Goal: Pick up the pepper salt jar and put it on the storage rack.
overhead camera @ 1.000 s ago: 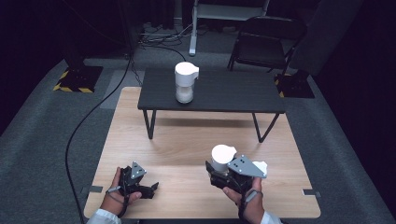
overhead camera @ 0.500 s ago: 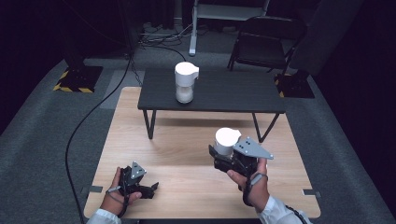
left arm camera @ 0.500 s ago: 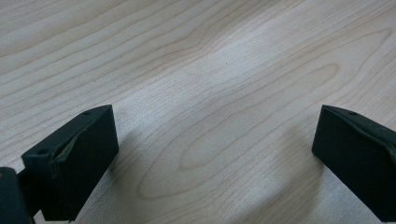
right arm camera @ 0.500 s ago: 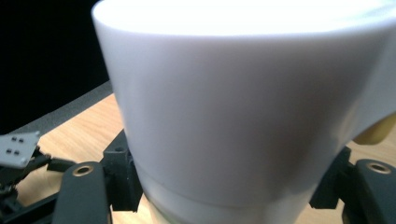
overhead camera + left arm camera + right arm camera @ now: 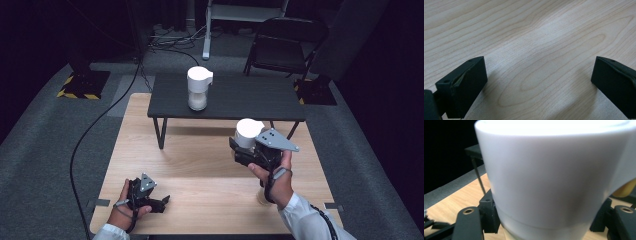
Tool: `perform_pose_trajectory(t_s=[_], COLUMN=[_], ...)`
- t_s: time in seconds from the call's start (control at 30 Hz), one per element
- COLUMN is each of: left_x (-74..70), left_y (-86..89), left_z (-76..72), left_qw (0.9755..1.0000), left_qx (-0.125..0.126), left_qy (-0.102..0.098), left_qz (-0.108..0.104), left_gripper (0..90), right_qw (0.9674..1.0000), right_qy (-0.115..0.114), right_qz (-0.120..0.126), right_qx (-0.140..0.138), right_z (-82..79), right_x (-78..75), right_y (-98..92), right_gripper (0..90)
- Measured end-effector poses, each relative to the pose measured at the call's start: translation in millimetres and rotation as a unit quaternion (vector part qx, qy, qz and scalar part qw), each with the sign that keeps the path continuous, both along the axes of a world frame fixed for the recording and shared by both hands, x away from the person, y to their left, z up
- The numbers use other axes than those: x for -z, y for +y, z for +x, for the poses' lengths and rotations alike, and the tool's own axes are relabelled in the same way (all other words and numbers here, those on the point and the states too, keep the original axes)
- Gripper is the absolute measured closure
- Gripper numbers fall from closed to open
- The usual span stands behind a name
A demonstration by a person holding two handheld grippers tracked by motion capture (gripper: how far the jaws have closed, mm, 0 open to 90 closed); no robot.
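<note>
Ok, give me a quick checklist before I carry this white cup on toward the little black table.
1. Right gripper shut on the white cup: ok.
2. Cup upright in the grip: ok.
3. Cup lifted off the wooden table: ok.
4. Bare space on the small black table beside the white container standing there: ok.
5. Left gripper open, low over the wood, out of the way: ok.
6. Whether the cup holds anything: cannot tell.

Bare wooden table (image 5: 200,165) ahead; black side table (image 5: 235,97) blocks the far edge
</note>
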State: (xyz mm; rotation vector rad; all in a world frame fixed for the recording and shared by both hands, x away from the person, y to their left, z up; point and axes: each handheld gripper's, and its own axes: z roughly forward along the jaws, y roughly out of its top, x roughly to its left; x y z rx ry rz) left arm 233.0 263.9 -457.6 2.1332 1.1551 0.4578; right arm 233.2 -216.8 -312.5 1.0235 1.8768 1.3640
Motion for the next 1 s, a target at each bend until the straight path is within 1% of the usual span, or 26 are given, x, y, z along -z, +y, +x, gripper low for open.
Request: perform_pose_trajectory(t_s=[0.1,0.23,0.43,0.57,0.63,0.8,1.0], left_x=[0.0,0.0,-0.1,0.0,-0.1,-0.1,0.0], left_y=[0.0,0.1,0.0,0.1,0.1,0.1,0.2], left_z=[0.0,0.1,0.1,0.1,0.2,0.2,0.2], left_qw=[1.0000,1.0000,1.0000,1.0000,1.0000,1.0000,1.0000], left_qx=[0.000,0.000,0.000,0.000,0.000,0.001,0.001], left_qy=[0.000,0.000,0.000,0.000,0.000,0.000,0.000], left_qz=[0.000,0.000,0.000,0.000,0.000,0.001,0.000], left_gripper=[0.3,0.2,0.2,0.2,0.2,0.2,0.2], right_qw=[1.0000,0.9999,0.9998,0.9997,0.9997,0.9994,0.9987], right_qy=[-0.003,-0.015,-0.017,-0.020,-0.021,-0.027,-0.039], right_qz=[0.000,-0.003,0.007,0.008,0.012,0.011,0.017], right_qx=[-0.002,0.001,0.005,0.008,0.008,0.017,0.027], right_z=[8.1,15.6,26.8,32.6,36.3,46.3,58.8], right_x=[-4.9,-10.3,-17.0,-19.5,-19.4,-20.1,-21.6], right_y=[-0.4,2.1,1.1,0.6,-0.6,0.2,-1.3], right_gripper=[29.7,29.7,29.7,29.7,29.7,29.7,29.7])
